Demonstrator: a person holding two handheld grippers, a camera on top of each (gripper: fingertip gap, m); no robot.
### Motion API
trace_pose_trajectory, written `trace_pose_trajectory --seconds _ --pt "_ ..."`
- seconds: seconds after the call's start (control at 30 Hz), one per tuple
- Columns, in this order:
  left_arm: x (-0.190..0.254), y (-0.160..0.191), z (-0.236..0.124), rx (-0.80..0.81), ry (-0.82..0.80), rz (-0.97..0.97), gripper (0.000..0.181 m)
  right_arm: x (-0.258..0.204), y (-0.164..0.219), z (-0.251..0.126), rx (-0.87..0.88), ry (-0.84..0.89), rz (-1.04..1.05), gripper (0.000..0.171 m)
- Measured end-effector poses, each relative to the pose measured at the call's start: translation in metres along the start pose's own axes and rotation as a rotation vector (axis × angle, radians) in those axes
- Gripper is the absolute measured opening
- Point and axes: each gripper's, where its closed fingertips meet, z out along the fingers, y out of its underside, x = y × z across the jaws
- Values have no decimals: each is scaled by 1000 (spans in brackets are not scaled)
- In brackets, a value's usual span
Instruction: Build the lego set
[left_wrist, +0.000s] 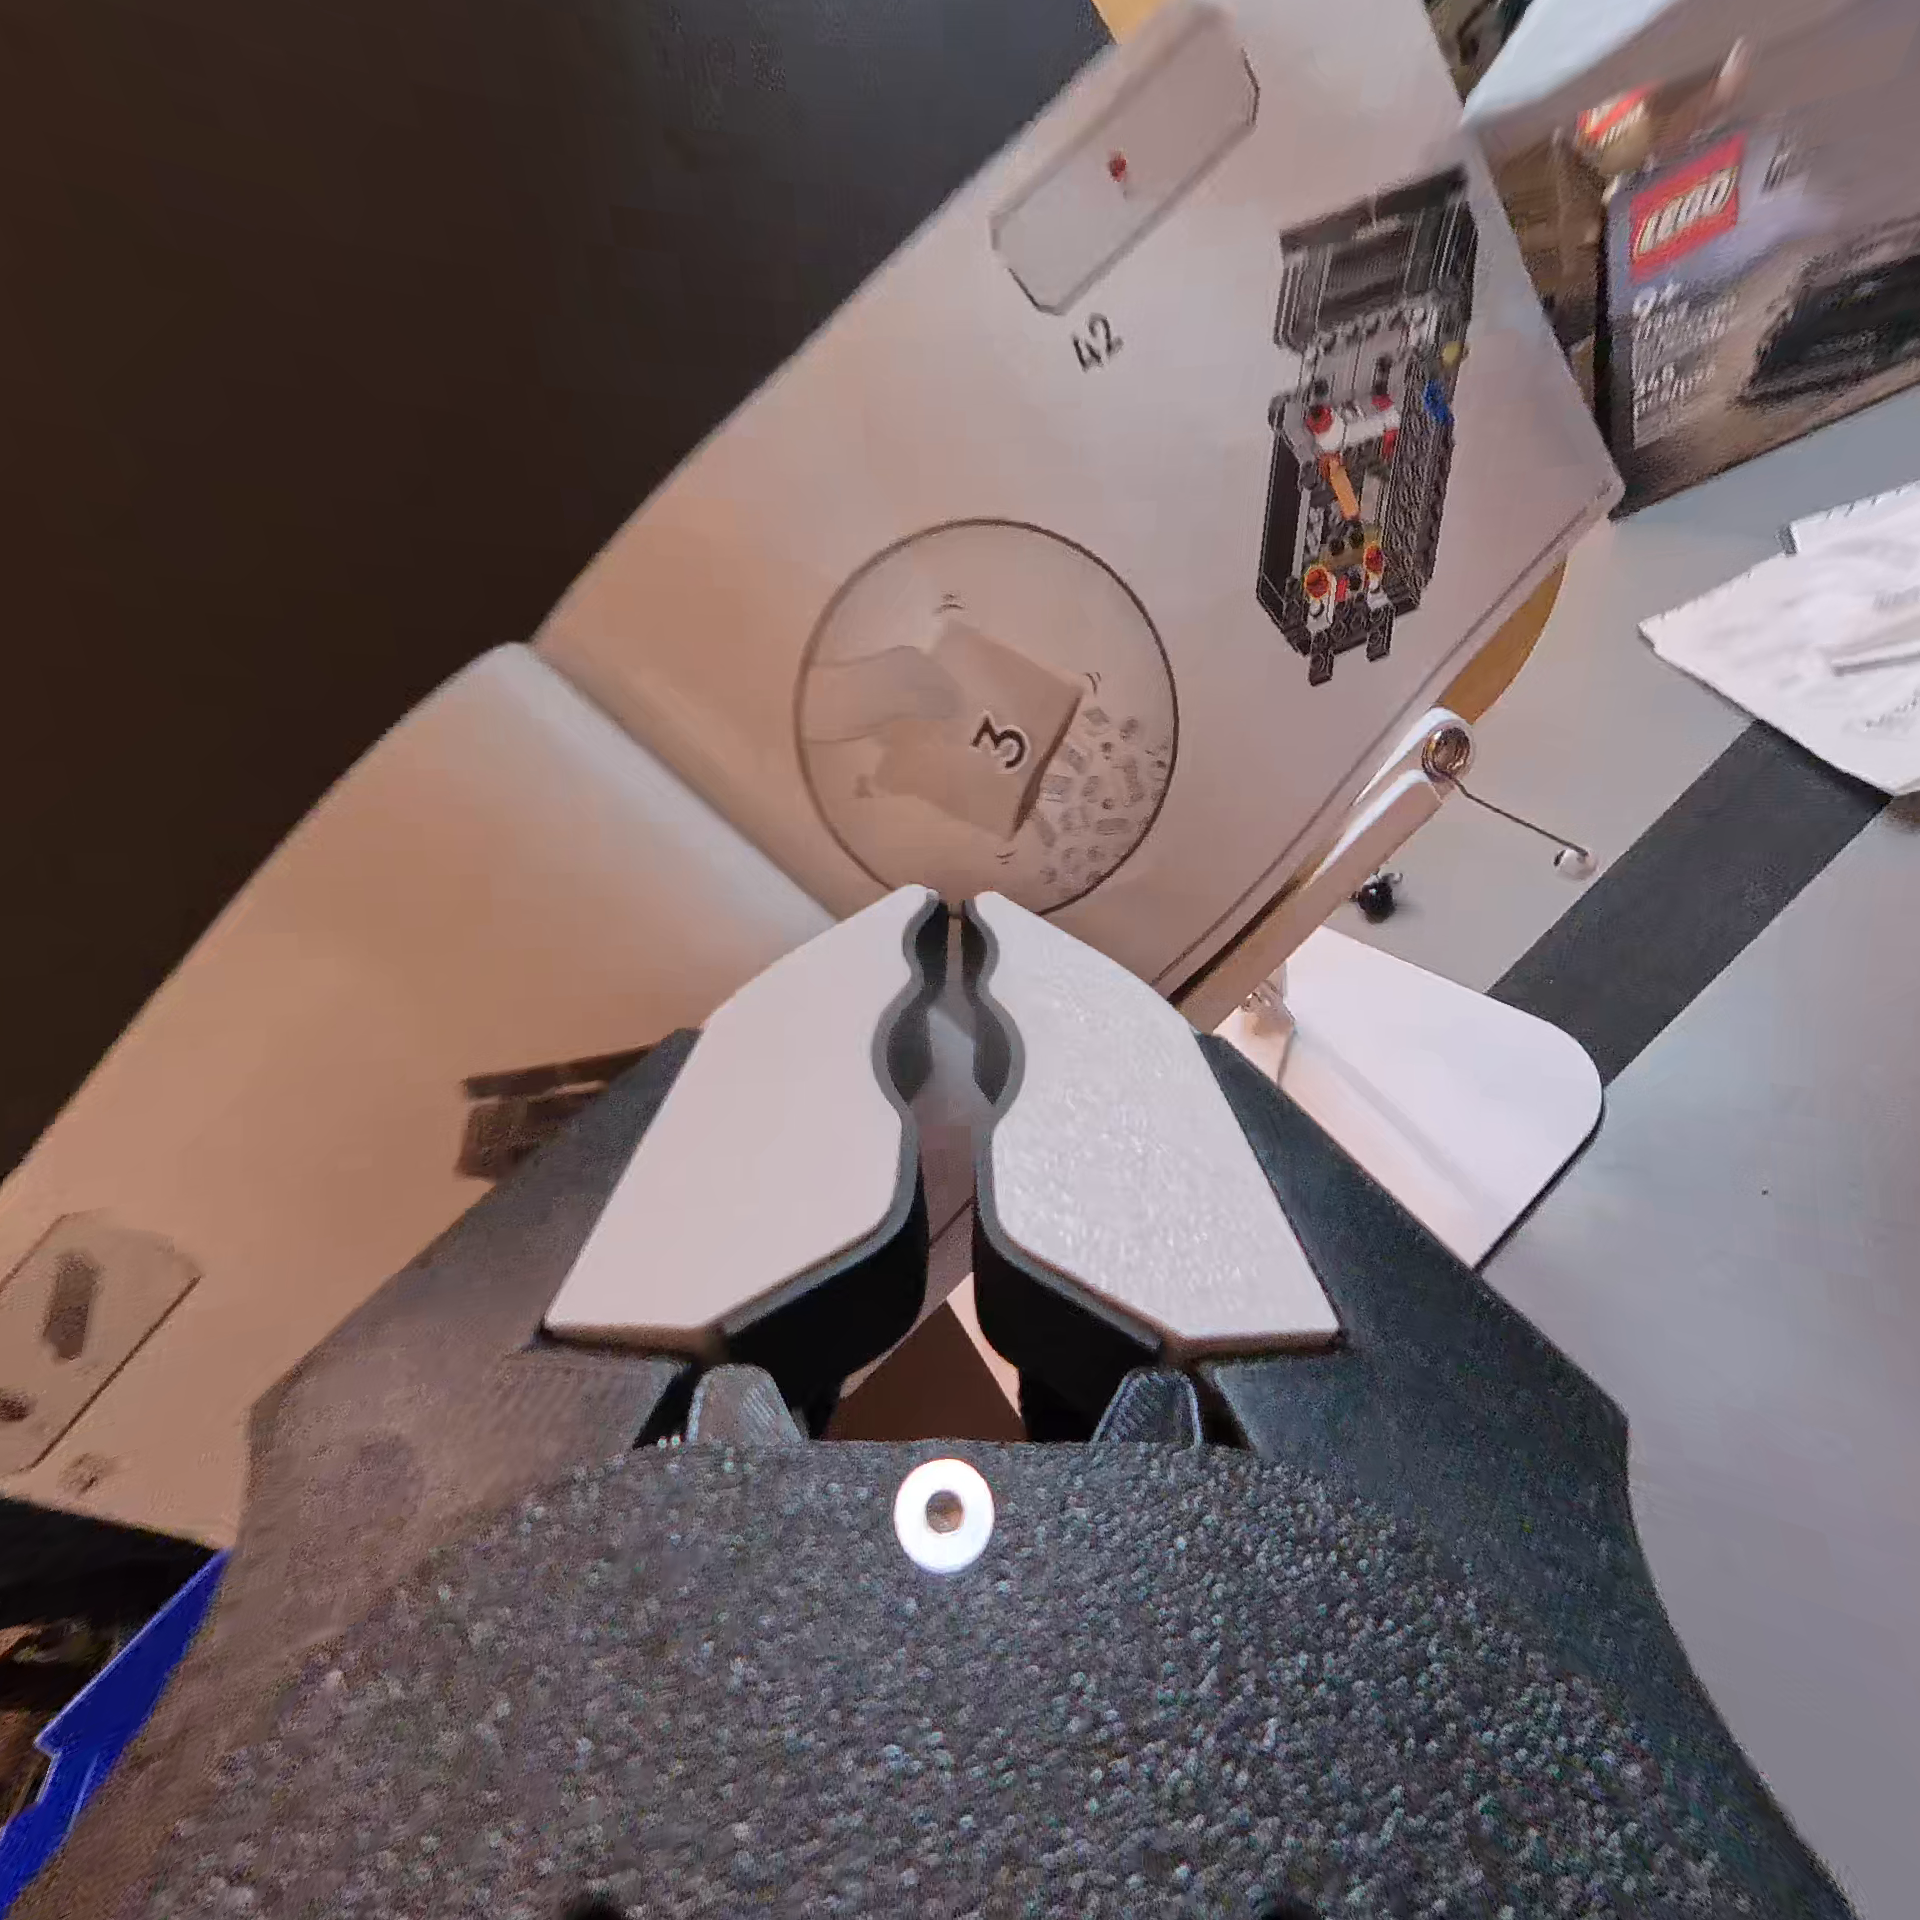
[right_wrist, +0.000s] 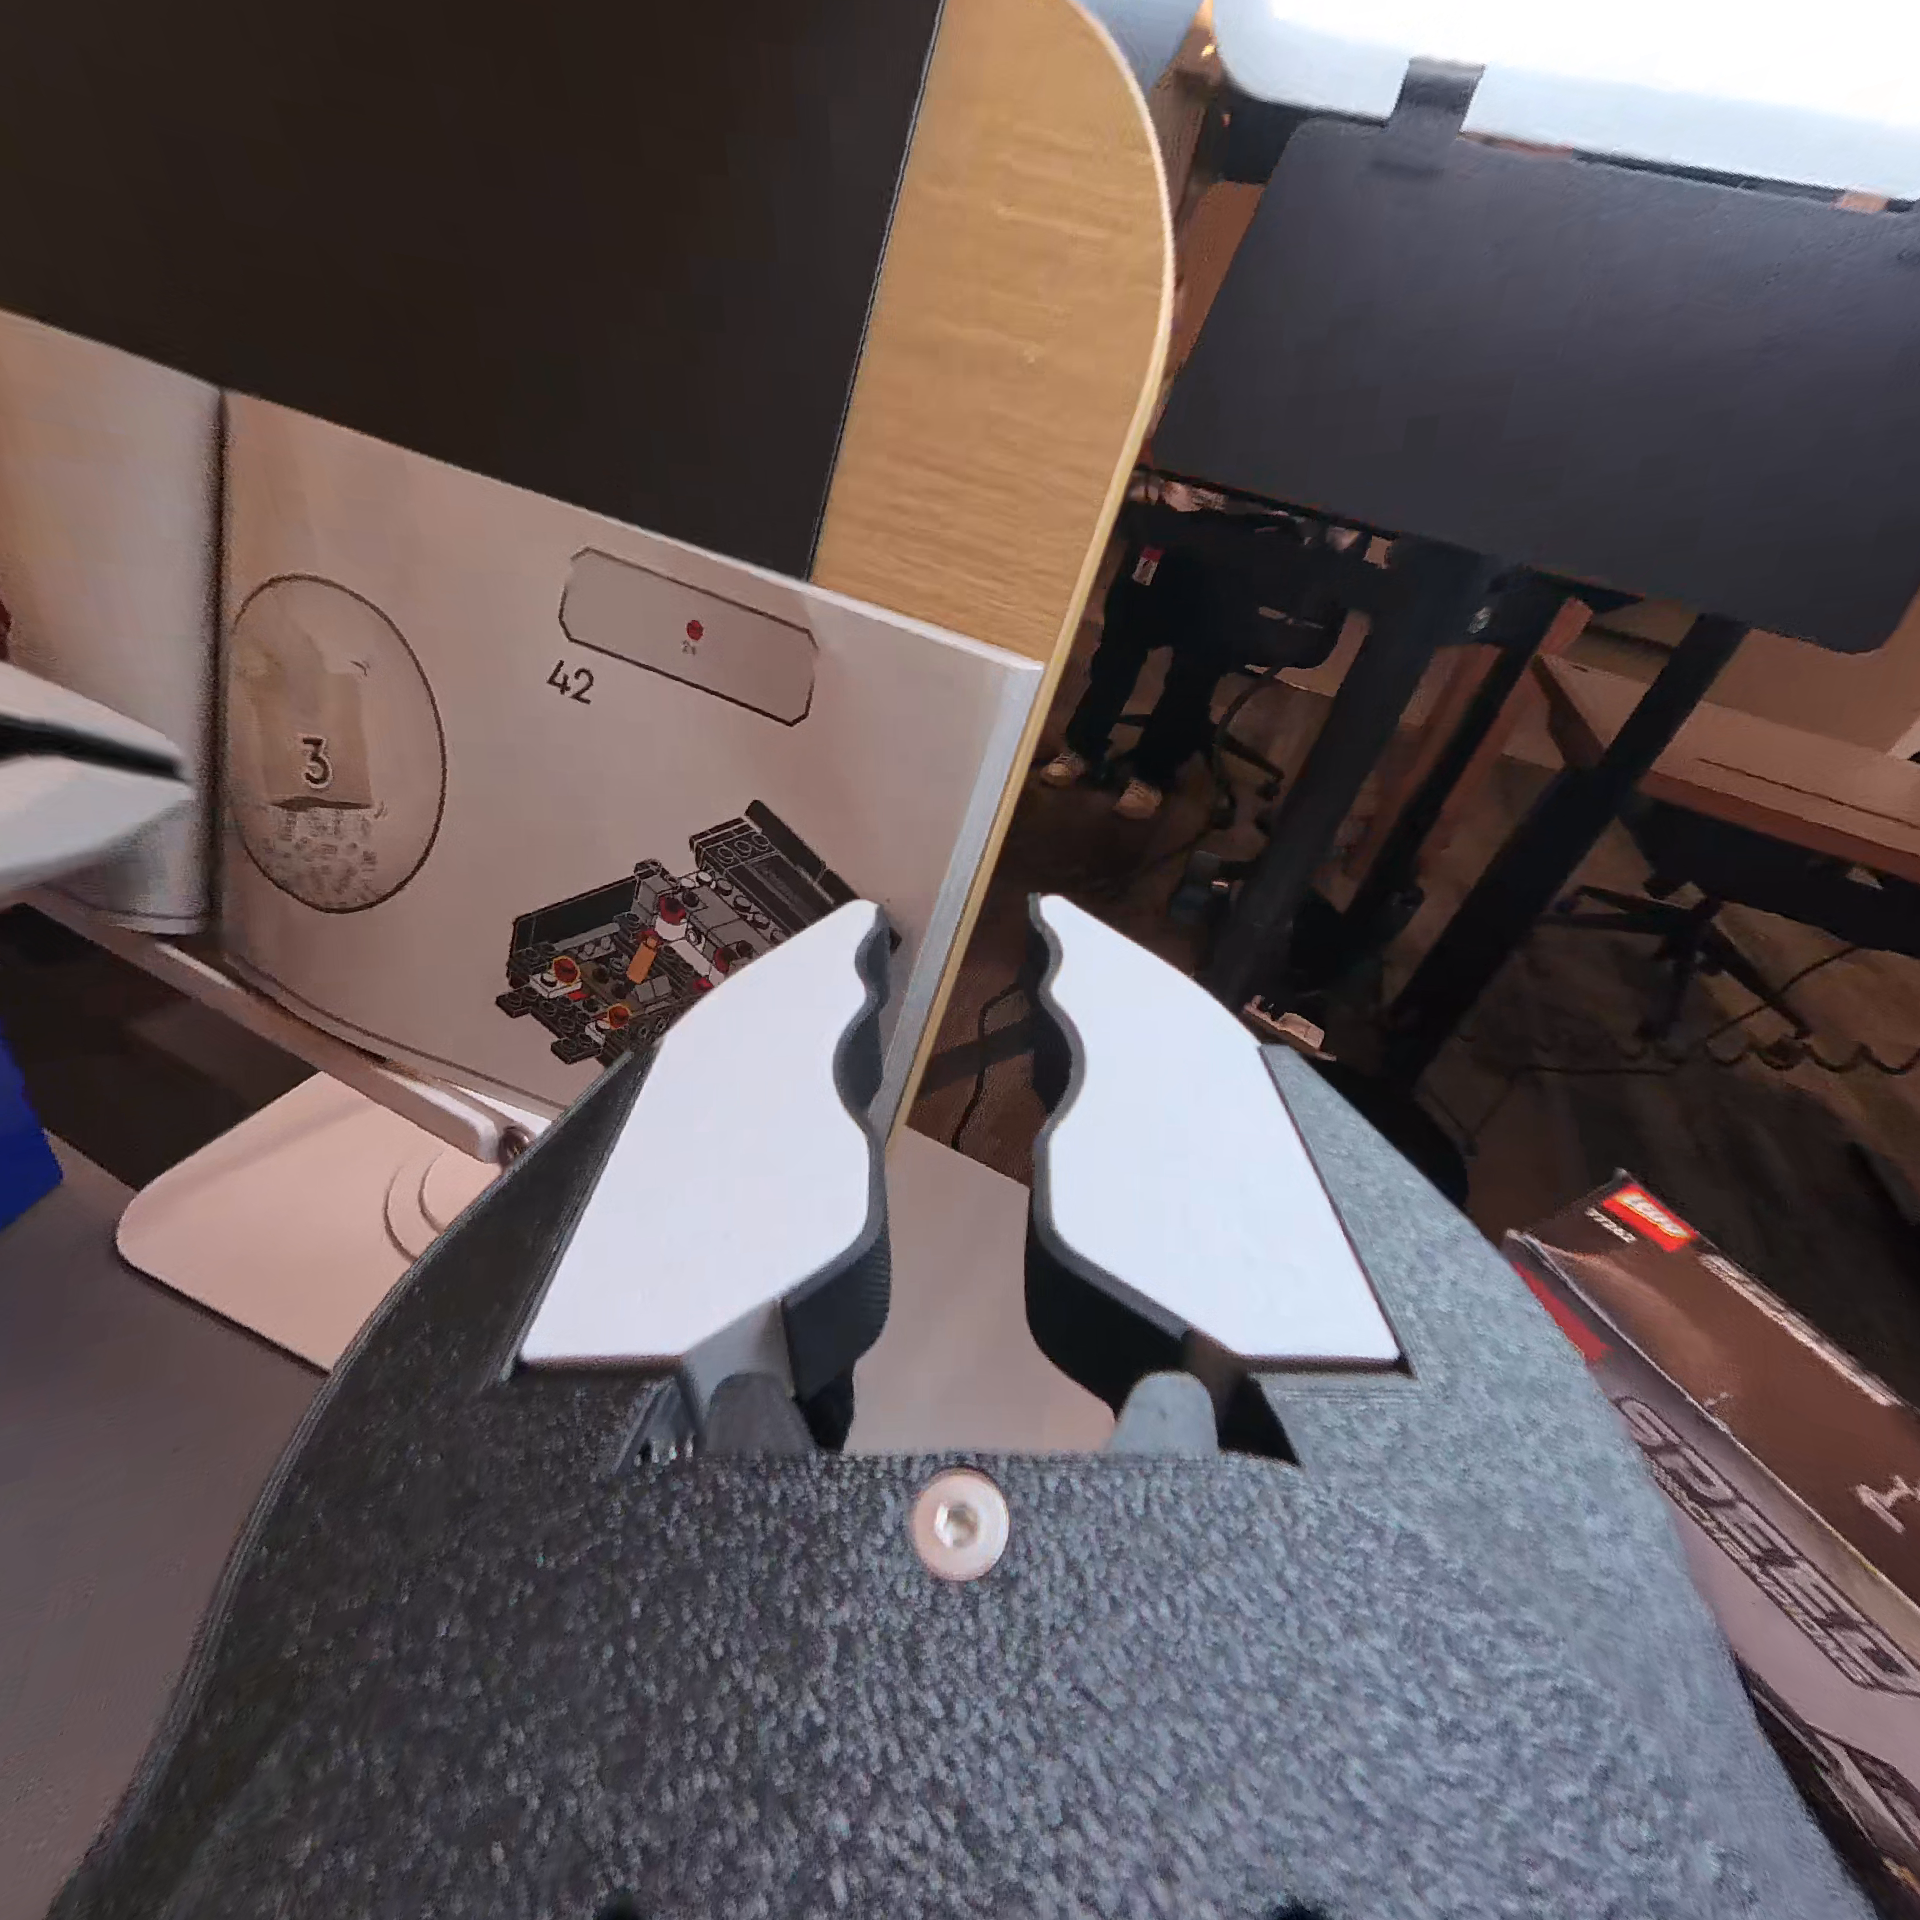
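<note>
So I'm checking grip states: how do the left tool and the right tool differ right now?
The left tool has its jaws nearly closed at the tips; the right tool stands open. The left points at the instruction booklet; the right points past the booklet's edge. Both hold nothing.

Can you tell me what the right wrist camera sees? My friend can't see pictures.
The right gripper is open and holding nothing, pointing at an open instruction booklet propped on a white stand. The page shows a drawing of a dark brick car; a dark set box lies at lower right.
</note>
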Motion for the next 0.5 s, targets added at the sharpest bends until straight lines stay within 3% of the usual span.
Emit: trace_pose_trajectory --seconds 0.2,0.3,0.43,0.5 --pt "4 6 17 -37 -9 5 1 -35 -25 -29 92 -119 -68 22" --pt "3 6 18 -44 -14 25 1 -68 -9 -16 22 -213 -207 19" --pt "1 10 17 -30 -24 85 1 -69 36 16 -144 -161 -287 14" --pt "-2 13 14 -5 -23 112 1 -64 40 18 -117 -140 -260 0"
